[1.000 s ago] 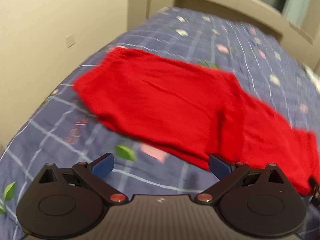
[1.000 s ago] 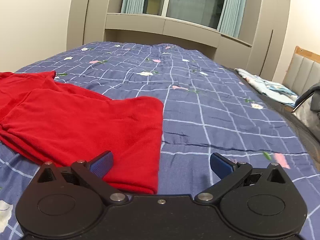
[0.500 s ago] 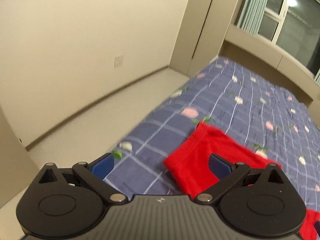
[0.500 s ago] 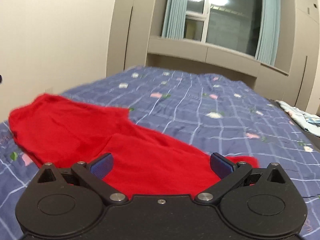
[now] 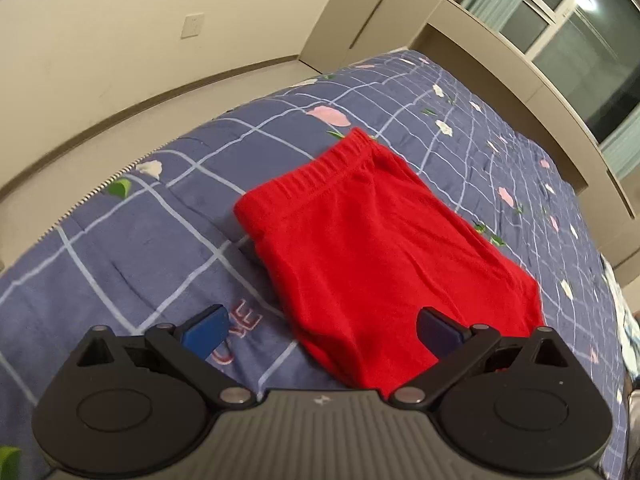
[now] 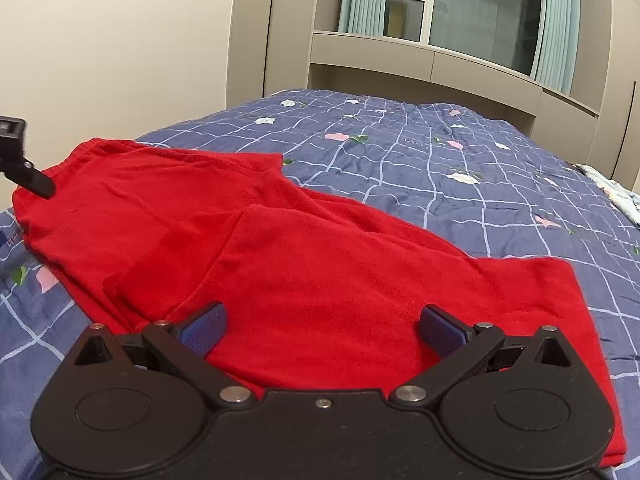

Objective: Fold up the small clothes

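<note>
It was a home bedroom: a bed (image 6: 460, 160) under a checked floral quilt, curtained window (image 6: 480, 12) beyond it.

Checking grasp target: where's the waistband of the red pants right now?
In the left wrist view the waistband sits at the far end of the red pants, toward the wall-side edge of the blue bedspread.
</note>
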Demonstrator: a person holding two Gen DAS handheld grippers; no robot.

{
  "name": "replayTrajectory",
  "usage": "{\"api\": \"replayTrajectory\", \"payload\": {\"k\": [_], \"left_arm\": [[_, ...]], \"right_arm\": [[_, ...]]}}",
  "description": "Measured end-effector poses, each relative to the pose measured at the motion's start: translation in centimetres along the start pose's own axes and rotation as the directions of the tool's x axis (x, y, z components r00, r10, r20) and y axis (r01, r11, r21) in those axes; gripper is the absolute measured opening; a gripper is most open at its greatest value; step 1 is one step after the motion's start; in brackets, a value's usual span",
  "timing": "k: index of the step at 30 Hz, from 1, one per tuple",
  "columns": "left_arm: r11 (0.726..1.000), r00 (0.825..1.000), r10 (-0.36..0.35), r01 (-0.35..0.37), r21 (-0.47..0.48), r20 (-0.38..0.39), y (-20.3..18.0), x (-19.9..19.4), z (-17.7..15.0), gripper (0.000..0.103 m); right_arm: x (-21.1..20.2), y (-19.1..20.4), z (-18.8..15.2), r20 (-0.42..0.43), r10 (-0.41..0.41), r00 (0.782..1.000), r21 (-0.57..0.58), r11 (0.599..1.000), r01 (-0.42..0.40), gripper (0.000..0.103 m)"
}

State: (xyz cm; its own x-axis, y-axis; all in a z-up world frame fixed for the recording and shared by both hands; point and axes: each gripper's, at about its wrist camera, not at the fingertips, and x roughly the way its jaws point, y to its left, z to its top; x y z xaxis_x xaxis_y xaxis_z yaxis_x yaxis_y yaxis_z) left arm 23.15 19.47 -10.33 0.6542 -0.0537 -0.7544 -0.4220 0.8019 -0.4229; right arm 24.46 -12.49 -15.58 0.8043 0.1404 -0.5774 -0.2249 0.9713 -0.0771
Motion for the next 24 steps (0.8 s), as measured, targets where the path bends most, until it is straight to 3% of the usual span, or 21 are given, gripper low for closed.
{"api": "replayTrajectory", "payload": {"k": [2,5,7,9,12,15,18,20,22,23,24], "left_arm": [[1.0,1.0,-0.006,0.006,-0.01,0.019,0.1,0.1,-0.1,0.1],[0.998,0.999,0.002,0.001,-0.055,0.049,0.8,-0.1,-0.1,0.083],[0.993,0.997,0.005,0.004,-0.118,0.077,1.7,-0.3,-0.1,0.062],[0.982,0.995,0.009,0.009,-0.188,0.095,2.9,-0.3,-0.1,0.047],[0.968,0.994,-0.014,0.039,-0.248,0.105,4.0,-0.1,0.2,0.046],[0.964,0.993,-0.035,0.063,-0.26,0.109,4.2,0.3,0.6,0.058],[0.963,0.993,-0.028,0.058,-0.261,0.117,4.1,0.4,0.7,0.059],[0.965,0.992,-0.008,0.04,-0.259,0.123,4.0,0.4,0.7,0.045],[0.967,0.994,0.013,0.016,-0.255,0.113,4.0,0.2,0.6,0.023],[0.964,0.993,0.0,0.031,-0.264,0.116,4.2,0.0,0.6,0.021],[0.961,0.992,-0.025,0.059,-0.272,0.127,4.3,-0.2,0.6,0.011]], "right_arm": [[-0.1,-0.1,-0.1,0.002,0.004,1.0,0.005,1.0,-0.004,0.103],[-0.1,-0.2,-0.1,0.001,0.01,1.0,0.012,1.0,-0.01,0.103],[-0.1,-0.3,-0.1,0.002,0.013,1.0,0.016,1.0,-0.013,0.103],[0.0,-0.4,-0.1,0.002,0.014,1.0,0.016,1.0,-0.014,0.103],[0.0,-0.4,-0.1,0.002,0.014,1.0,0.016,1.0,-0.014,0.103],[0.0,-0.4,-0.1,0.002,0.014,1.0,0.016,1.0,-0.014,0.103],[0.0,-0.4,-0.1,0.002,0.015,1.0,0.016,1.0,-0.015,0.102],[-0.1,-0.4,-0.1,0.002,0.015,1.0,0.016,1.0,-0.015,0.102],[-0.1,-0.4,-0.1,0.002,0.015,1.0,0.016,1.0,-0.015,0.103],[-0.1,-0.4,-0.1,0.003,0.015,1.0,0.016,1.0,-0.015,0.103],[-0.1,-0.4,-0.1,0.003,0.015,1.0,0.016,1.0,-0.015,0.102]]}}
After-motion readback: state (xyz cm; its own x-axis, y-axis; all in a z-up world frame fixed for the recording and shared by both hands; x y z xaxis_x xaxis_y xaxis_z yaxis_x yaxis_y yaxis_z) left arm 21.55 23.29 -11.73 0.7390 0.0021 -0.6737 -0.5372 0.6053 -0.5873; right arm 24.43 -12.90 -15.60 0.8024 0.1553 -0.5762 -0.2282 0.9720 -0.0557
